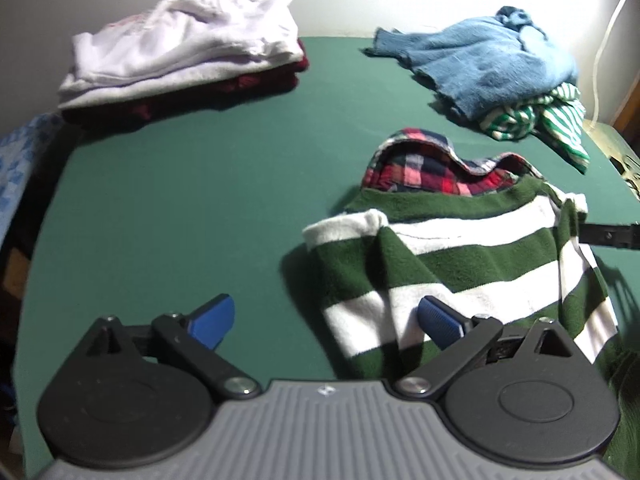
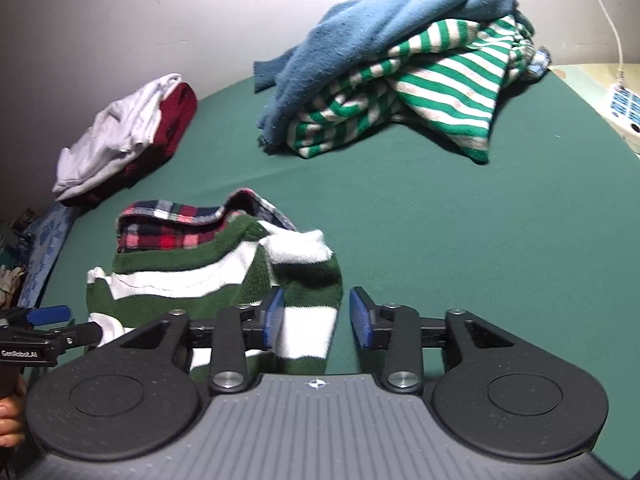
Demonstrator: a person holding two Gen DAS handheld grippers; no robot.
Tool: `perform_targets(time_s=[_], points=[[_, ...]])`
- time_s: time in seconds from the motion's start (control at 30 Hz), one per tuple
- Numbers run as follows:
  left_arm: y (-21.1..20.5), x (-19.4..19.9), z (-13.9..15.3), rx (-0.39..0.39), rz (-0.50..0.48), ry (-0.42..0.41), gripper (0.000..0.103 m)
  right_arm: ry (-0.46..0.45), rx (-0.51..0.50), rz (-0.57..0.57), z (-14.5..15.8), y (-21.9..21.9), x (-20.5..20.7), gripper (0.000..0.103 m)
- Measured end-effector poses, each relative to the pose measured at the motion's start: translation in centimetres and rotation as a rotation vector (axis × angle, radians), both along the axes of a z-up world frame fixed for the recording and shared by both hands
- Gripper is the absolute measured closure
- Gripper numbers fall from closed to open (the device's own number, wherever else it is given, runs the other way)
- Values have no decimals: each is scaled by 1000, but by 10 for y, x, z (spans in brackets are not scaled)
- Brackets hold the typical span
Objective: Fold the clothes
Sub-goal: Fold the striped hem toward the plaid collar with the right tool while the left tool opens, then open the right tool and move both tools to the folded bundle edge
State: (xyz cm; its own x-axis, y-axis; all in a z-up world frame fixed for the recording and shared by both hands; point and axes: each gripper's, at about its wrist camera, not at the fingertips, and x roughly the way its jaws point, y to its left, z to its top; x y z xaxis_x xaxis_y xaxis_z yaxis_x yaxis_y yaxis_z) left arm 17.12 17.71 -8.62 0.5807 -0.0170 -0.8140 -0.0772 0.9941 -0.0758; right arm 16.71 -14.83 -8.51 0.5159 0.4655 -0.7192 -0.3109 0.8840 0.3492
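Note:
A dark green and white striped fleece top [image 1: 472,256] [image 2: 192,280] lies partly folded on the green table [image 1: 200,200], over a red plaid garment [image 1: 424,168] [image 2: 176,228]. My left gripper [image 1: 324,314] is open wide at the top's left edge; its right pad [image 1: 438,316] rests over the fabric and its left pad over bare table. My right gripper [image 2: 318,316] is open with the top's folded sleeve end lying between the pads, which do not press on it. Each gripper shows at the edge of the other's view: the right gripper [image 1: 608,234] and the left gripper [image 2: 44,320].
A folded stack, white over dark red [image 1: 180,60] [image 2: 124,136], sits at the far left by the wall. An unfolded pile of a blue sweater [image 1: 488,60] [image 2: 360,28] and a green striped shirt [image 2: 432,92] lies far right. A power strip [image 2: 624,108] is beyond the right edge.

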Motion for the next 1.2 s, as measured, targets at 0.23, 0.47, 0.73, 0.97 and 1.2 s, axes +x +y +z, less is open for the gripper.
perform_targets(time_s=[0.23, 0.47, 0.73, 0.97, 1.2], points=[[5, 14, -7, -34, -50, -38, 1, -49, -23, 66, -1, 12, 17, 56], [8, 20, -5, -95, -125, -42, 2, 23, -6, 180, 4, 10, 39, 56], [0, 25, -6, -61, -209, -53, 9, 110, 3, 304, 7, 8, 58, 61], [1, 27, -6, -80, -213, -52, 7, 120, 8, 359, 8, 14, 66, 55], [19, 29, -2, -172, -220, -28, 7, 157, 62, 391, 6, 14, 74, 50]])
